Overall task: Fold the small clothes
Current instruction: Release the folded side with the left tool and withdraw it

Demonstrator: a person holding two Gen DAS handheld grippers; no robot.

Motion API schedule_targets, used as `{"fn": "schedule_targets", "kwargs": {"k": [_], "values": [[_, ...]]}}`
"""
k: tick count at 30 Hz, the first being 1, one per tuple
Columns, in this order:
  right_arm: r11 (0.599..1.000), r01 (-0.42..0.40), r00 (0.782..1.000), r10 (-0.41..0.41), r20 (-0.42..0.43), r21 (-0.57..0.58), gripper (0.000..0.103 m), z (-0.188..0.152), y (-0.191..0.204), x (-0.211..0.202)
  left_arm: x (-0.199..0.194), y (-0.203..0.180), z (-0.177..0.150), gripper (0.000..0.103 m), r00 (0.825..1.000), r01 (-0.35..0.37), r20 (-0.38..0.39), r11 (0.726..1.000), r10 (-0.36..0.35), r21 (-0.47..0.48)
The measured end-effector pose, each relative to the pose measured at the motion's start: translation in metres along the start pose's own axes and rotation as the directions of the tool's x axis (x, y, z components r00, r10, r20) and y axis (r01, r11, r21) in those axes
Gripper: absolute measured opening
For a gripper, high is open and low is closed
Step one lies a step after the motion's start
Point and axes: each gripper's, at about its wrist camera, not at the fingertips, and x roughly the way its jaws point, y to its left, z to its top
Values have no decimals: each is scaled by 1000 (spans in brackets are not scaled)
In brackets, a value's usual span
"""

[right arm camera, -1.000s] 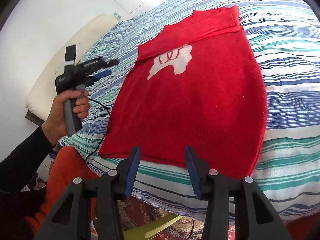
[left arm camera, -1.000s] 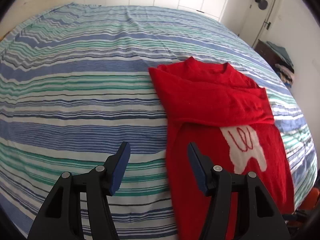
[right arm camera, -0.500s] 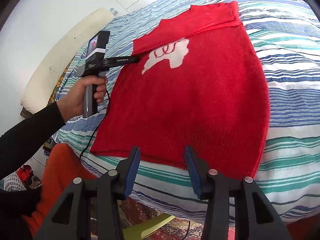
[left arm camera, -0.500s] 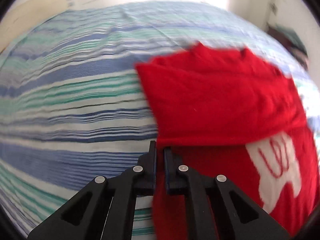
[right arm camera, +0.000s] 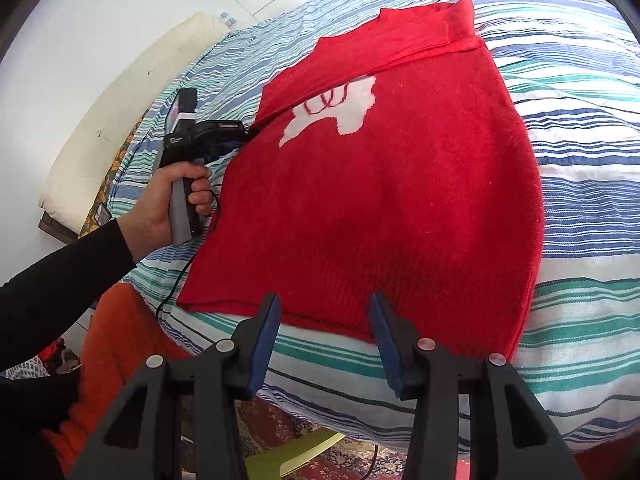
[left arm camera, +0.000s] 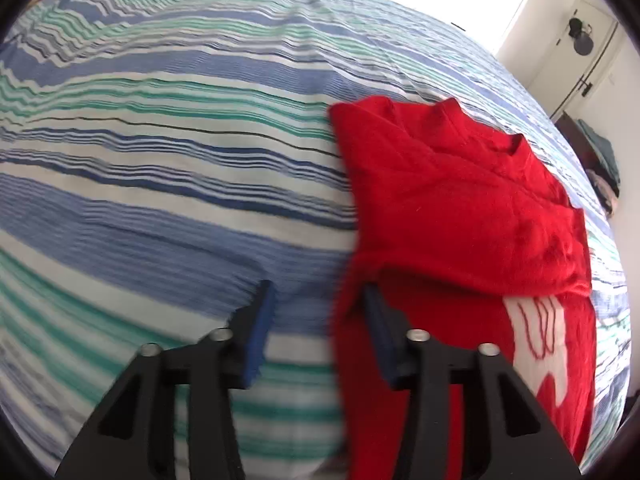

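The left wrist view is taken close above the striped bed (left arm camera: pixel 160 208), aimed steeply down along the left tool (left arm camera: pixel 316 312), with the red sweater (left arm camera: pixel 460 216) filling the 3 o'clock side. The right wrist view is taken from beyond the bed's near edge, aimed down across the right tool (right arm camera: pixel 324 320). The sweater's white motif (right arm camera: pixel 340 108) is shared by both views, and the left tool is seen at 9 o'clock.
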Motion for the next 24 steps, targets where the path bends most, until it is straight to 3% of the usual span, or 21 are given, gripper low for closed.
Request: {"fn": "schedule_targets", "kwargs": {"k": [3,6,9,11,13,15,17,18,24], "values": [[1000,10,1000,-9,19,-6,46,1,2,-5,-33,9,-18,60,1000,-15,15,1000,15,6],[999,35,997,-34,64,-18,46,7,2,-19,-68,11,-44,64,999,25,21,1000,-25,1],[994,100,989,-95,112,-42,47,20,0,-37,-103,-11,-82,72,995,101,17,993,-102,60],[984,161,983,-154,99,-70,47,29,-2,-40,-117,-32,-108,76,986,164,0,979,-165,118],[977,188,982,-187,14,-96,47,33,-5,-31,-119,-52,-135,80,978,210,-42,962,-206,174],[971,204,973,-215,-83,-124,47,32,-12,-17,-104,-69,-160,80,977,199,-123,950,-173,242],[964,232,948,-254,-193,-129,47,20,-24,1,-86,-75,-182,80,978,123,-200,946,-63,301],[965,232,947,-253,-199,-123,47,15,-28,3,-84,-74,-190,79,978,103,-203,943,-39,317],[968,234,961,-244,-132,-87,48,7,-33,-5,-96,-64,-189,79,978,116,-197,961,-66,253]]}}
